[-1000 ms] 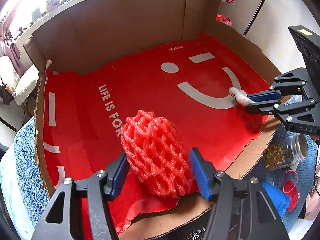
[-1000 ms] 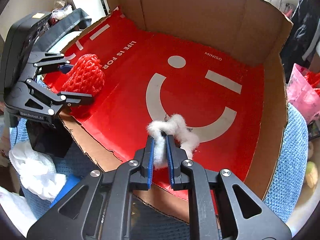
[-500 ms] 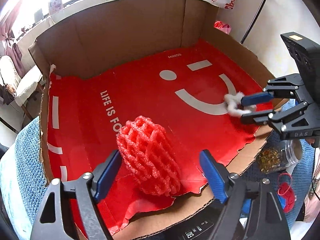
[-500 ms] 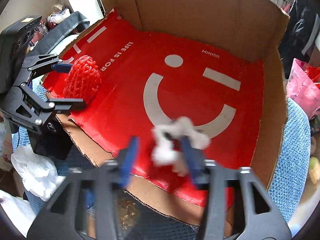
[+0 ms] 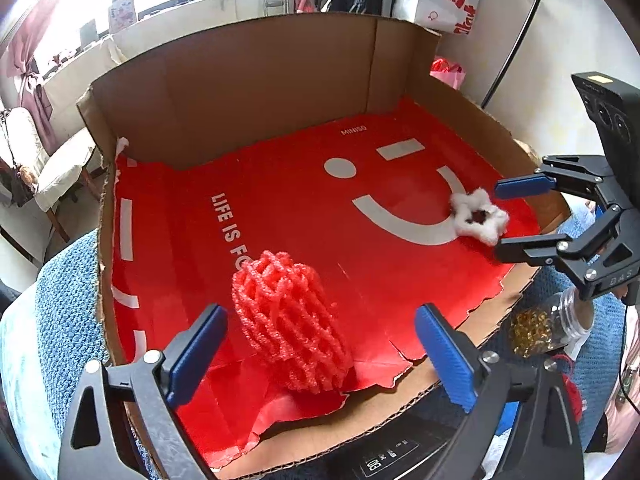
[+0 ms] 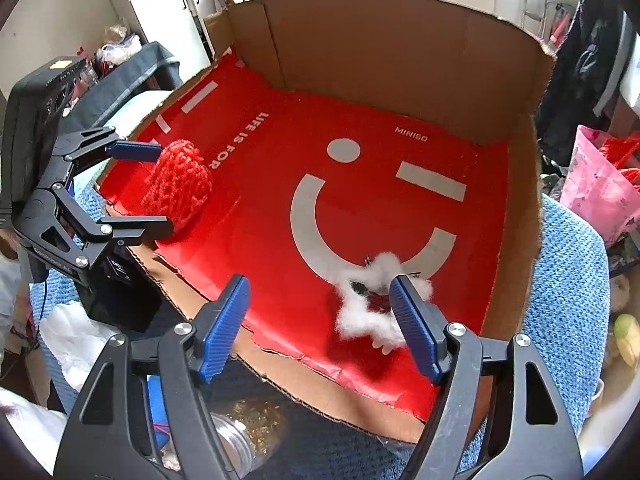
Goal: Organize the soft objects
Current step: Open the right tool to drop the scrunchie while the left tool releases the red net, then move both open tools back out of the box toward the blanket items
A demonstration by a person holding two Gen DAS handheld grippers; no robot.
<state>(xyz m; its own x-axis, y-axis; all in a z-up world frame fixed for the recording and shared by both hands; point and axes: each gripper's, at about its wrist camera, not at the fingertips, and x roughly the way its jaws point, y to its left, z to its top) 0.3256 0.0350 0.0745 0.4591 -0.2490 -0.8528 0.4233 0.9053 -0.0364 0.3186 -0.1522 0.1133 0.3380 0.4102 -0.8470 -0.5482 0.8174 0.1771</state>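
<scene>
left gripper (image 5: pixel 320 354): jaws spread wide, holding nothing; blue pads either side of the red foam net, clear gap on both sides; seen side-on from the right wrist view (image 6: pixel 154 190), same wide spread

red foam net (image 5: pixel 290 322): mesh fruit sleeve, lying tilted on the red liner near the front-left edge of the box; just in front of the "LIFE IS FOR" print, covering the last letters; in the right wrist view (image 6: pixel 178 186) it sits between the left gripper's two fingers, contact not clear from that angle

right gripper (image 6: pixel 322 326): jaws spread wide, gripping nothing; in the left wrist view (image 5: pixel 498 220) it sits at the right edge of the box with the white tuft in front of its fingertips

white cotton tuft (image 6: pixel 376 304): fluffy ring-shaped wad with a dark centre, lying on the liner at the lower right end of the white smile curve; close against the inner face of the right gripper's right-hand pad, touching or not I cannot tell; also visible in the left wrist view (image 5: pixel 478 216)

cardboard box (image 5: pixel 256 80): open-front tray, brown walls at back and sides, red printed liner (image 5: pixel 280 208) as floor, torn front edge

glass jar (image 5: pixel 548 324): lying outside the box at front right, yellow beads inside

blue knit cloth (image 6: pixel 572 280): under the box
</scene>
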